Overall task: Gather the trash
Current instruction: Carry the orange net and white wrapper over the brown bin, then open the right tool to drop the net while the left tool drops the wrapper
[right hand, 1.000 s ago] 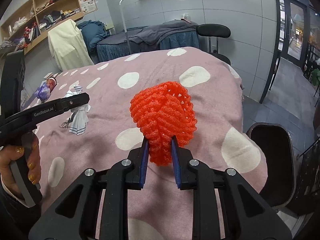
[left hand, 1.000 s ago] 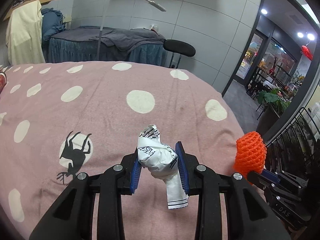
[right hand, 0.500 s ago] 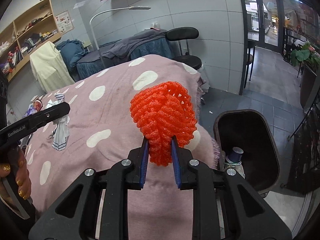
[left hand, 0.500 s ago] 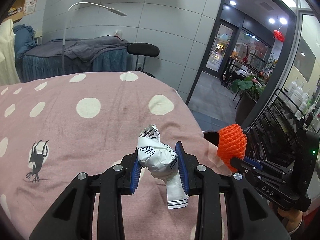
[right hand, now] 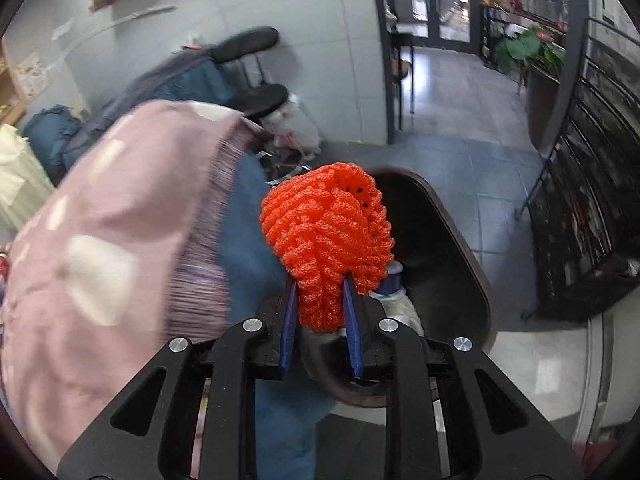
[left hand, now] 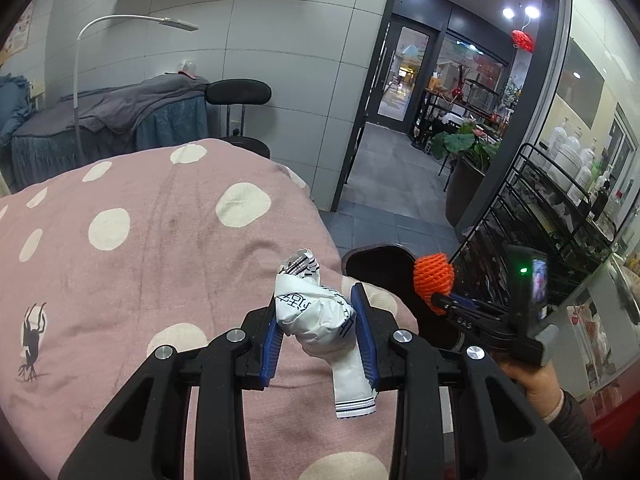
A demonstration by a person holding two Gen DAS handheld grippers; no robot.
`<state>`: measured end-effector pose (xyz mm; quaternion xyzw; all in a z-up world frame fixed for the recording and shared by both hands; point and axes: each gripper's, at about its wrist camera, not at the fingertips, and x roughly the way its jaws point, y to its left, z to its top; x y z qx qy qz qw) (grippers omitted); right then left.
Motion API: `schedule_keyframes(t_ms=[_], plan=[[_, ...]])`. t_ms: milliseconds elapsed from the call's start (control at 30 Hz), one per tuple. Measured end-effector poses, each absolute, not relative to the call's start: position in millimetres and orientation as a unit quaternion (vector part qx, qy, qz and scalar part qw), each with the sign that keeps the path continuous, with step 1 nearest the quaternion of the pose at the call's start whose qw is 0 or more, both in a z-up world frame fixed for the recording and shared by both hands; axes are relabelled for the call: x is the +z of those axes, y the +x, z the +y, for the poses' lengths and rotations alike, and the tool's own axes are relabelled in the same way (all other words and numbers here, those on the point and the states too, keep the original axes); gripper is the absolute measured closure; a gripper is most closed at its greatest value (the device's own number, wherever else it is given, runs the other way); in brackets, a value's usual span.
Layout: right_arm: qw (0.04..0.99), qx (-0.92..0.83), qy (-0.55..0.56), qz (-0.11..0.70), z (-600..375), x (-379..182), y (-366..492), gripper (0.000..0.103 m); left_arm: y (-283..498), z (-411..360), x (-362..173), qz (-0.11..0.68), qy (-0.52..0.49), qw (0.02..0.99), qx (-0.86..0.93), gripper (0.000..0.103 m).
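Observation:
My left gripper (left hand: 318,312) is shut on a crumpled white wrapper (left hand: 316,312) with black print, held over the pink spotted bed cover (left hand: 140,248). A loose strip of the wrapper hangs down below the pads. My right gripper (right hand: 320,292) is shut on an orange foam net (right hand: 326,232) and hangs over the dark trash bin (right hand: 460,264) beside the bed. In the left wrist view the orange foam net (left hand: 434,276) and the right gripper (left hand: 438,300) show at the right, above the trash bin (left hand: 372,260). A bottle with a blue cap (right hand: 390,280) lies inside the bin.
The bed's fringed edge (right hand: 208,240) drops to a blue skirt (right hand: 244,248) left of the bin. A black wire rack (left hand: 552,224) with bottles stands right of it. A stool (left hand: 238,94), another covered bed (left hand: 104,124) and a lamp (left hand: 132,22) are behind.
Both grippers swung right toward the bed's end, each keeping its hold. The right gripper dropped off the bed edge and now hangs over the bin, which has come into the left wrist view.

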<state>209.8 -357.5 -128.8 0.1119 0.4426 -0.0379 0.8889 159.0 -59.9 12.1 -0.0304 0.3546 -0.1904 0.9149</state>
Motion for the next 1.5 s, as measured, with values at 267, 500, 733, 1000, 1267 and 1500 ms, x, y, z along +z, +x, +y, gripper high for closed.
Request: schedule_keyframes(t_ms=[267,500,733,1000,1267,1500], plan=[[0.855,-0.072,0.141,0.494,-386,-196,241,0.072,158,-86,11,0.360,-0.013,0.908,-0.212,0.071],[0.851,-0.087,0.172,0.489,-395,-201,232,0.040,163,-119,4,0.374,-0.005,0.893,-0.251,0.071],[0.859,-0.108,0.196,0.461,-404,-184,192,0.040,178,-163,-13,0.404,0.005,0.866,-0.294,0.071],[0.867,-0.140,0.213,0.429,-424,-169,148,0.032,198,-223,-41,0.441,0.040,0.841,-0.311,0.071],[0.859,-0.159,0.229,0.429,-436,-177,116,0.032,209,-264,-66,0.461,0.068,0.826,-0.318,0.071],[0.851,-0.169,0.236,0.439,-443,-184,103,0.031,217,-275,-84,0.476,0.078,0.817,-0.315,0.038]])
